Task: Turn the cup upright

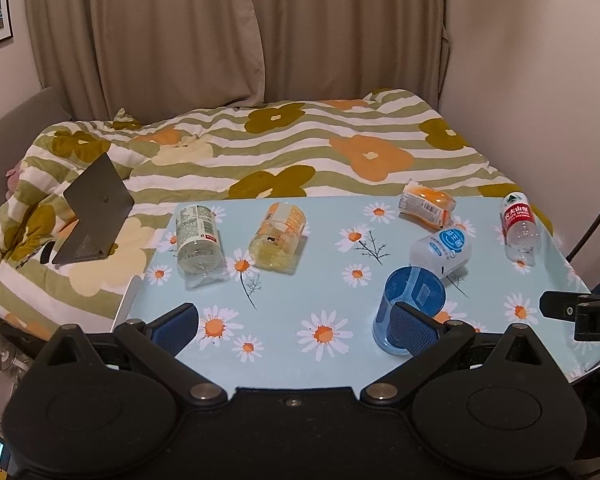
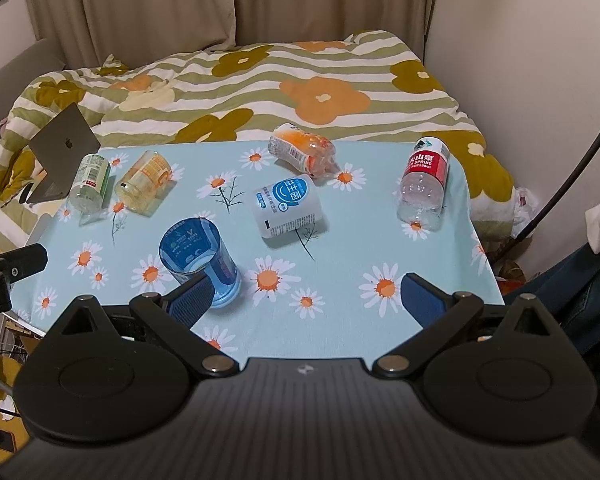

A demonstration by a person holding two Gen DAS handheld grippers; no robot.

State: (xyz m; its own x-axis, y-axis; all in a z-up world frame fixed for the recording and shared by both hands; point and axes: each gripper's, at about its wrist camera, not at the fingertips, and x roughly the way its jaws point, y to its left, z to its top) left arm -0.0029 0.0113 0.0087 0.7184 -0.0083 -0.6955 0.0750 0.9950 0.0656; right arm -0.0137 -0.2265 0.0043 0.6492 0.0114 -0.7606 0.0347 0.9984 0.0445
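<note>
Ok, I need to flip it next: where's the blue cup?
The blue cup sits near the table's front edge, beside the white bottle, between both grippers.

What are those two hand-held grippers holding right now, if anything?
Nothing. Both the left hand-held gripper and the right hand-held gripper are open and empty. The blue cup stands on the table, ungripped.

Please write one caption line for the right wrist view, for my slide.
Open right gripper above a daisy-print table; the blue cup, bottom up, stands nearest among five toppled bottles.
</note>
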